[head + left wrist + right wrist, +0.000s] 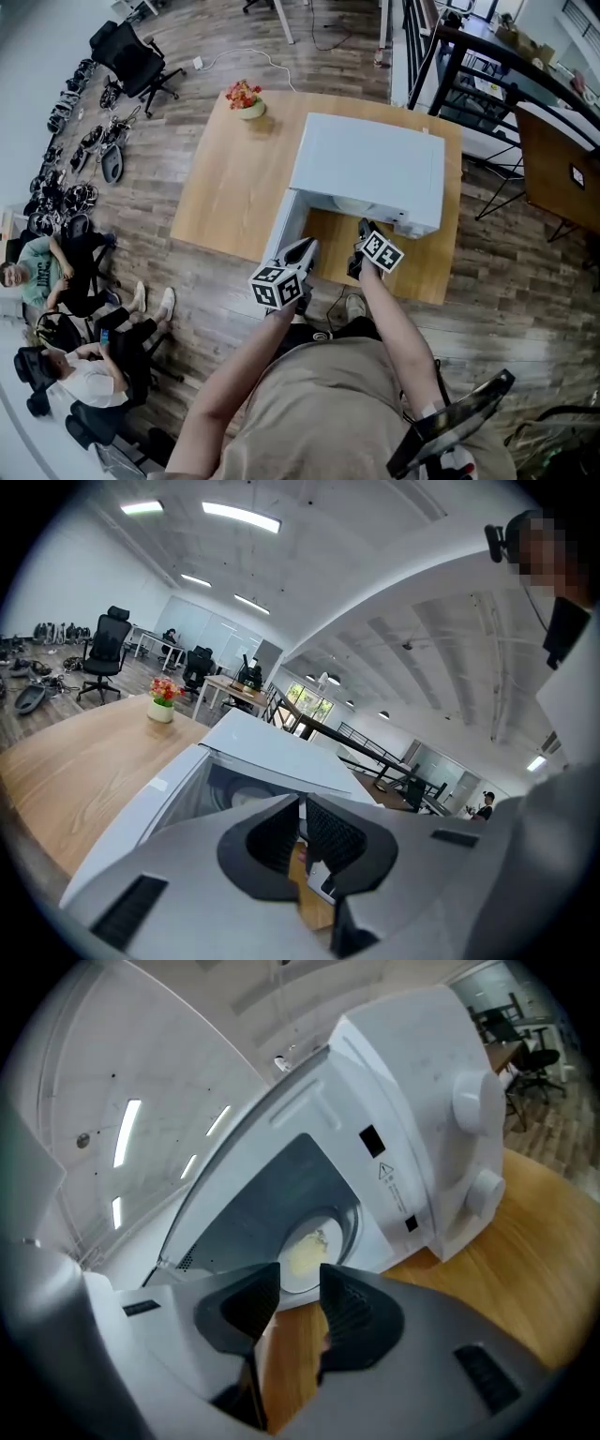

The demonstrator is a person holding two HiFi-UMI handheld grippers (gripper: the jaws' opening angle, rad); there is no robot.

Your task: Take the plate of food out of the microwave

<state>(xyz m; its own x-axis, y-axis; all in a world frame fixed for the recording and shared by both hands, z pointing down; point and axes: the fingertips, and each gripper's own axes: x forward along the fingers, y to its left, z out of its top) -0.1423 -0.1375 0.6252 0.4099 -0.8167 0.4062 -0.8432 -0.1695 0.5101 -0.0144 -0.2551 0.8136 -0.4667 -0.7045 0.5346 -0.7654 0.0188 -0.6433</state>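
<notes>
A white microwave (366,169) (272,752) (412,1082) stands on a wooden table (234,187), its door (284,225) (131,836) swung open to the left. Inside the cavity a white plate (305,1260) (246,797) carries yellow food. Both grippers hang in front of the opening, short of the plate. My left gripper (307,247) (300,803) sits by the door with its pads nearly together and nothing between them. My right gripper (364,228) (300,1283) points at the plate, its jaws a little apart and empty.
At the table's far left corner stands a small pot of red flowers (246,98) (161,700). The microwave's knobs (473,1105) are on its right front. People sit on the floor at the left (56,272). A black railing (469,56) and a dark table (553,169) lie to the right.
</notes>
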